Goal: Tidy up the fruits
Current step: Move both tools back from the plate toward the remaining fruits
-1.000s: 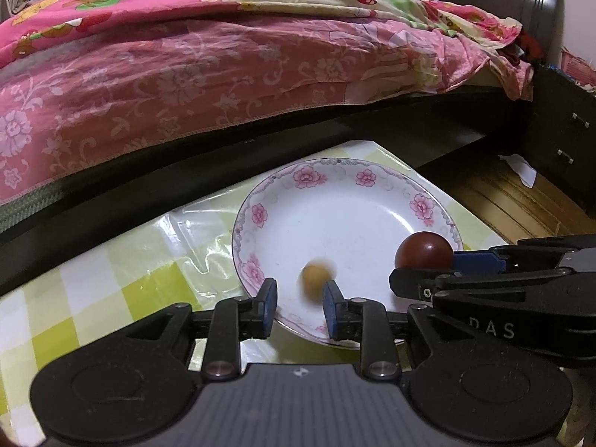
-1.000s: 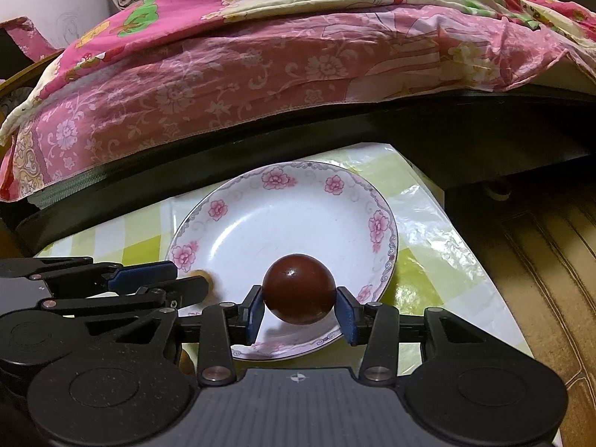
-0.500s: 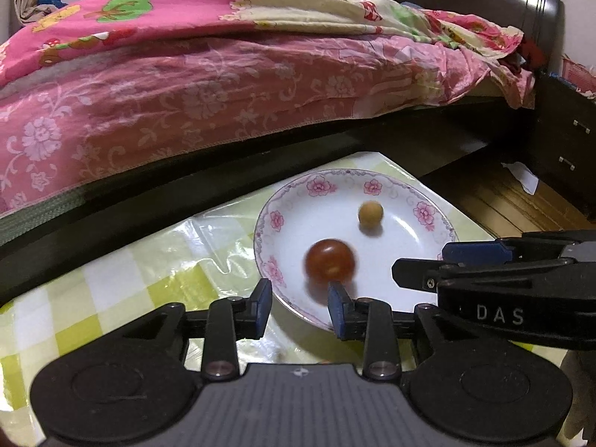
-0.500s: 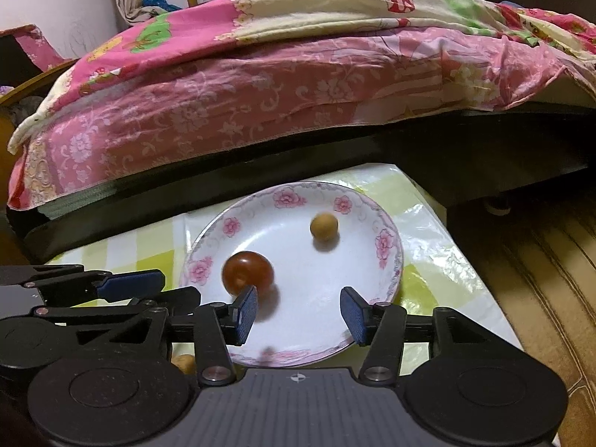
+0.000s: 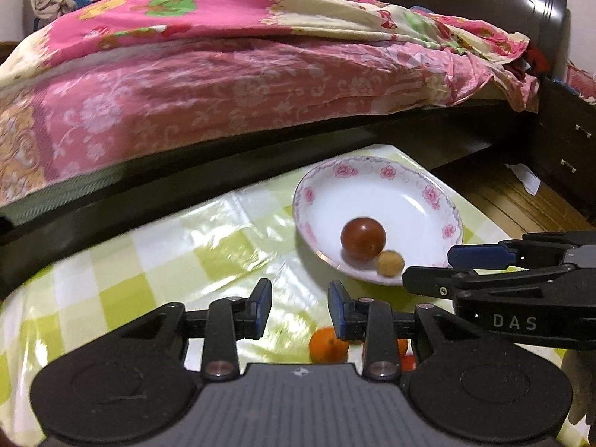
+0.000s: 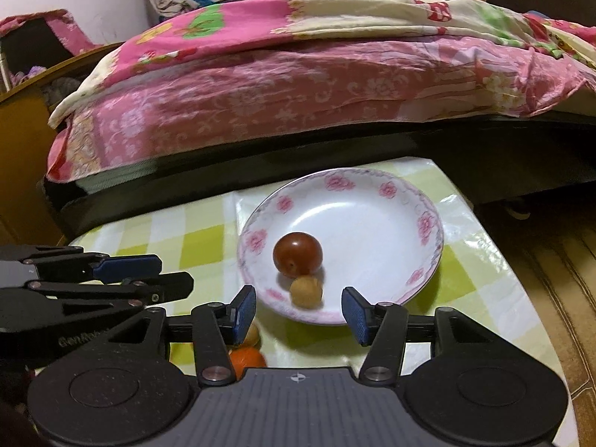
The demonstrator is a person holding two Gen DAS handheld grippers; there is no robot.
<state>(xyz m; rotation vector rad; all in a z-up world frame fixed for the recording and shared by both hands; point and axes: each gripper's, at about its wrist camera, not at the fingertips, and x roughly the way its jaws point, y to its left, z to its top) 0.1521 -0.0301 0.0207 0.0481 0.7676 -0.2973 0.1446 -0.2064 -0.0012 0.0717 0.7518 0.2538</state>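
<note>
A white plate with a pink flower rim sits on the green checked tablecloth. In it lie a dark red tomato and a small tan fruit, touching. My left gripper is open and empty, above the cloth left of the plate. My right gripper is open and empty, at the plate's near rim. An orange fruit lies on the cloth under the grippers. Another small tan fruit shows behind my right gripper's left finger.
A bed with a pink flowered quilt and a dark frame runs along the table's far side. Wooden floor and a dark cabinet lie to the right. A red fruit peeks beside the orange one.
Both grippers have let go of their fruit and pulled back from the plate. The tomato and the small tan fruit rolled in the plate and now rest together.
</note>
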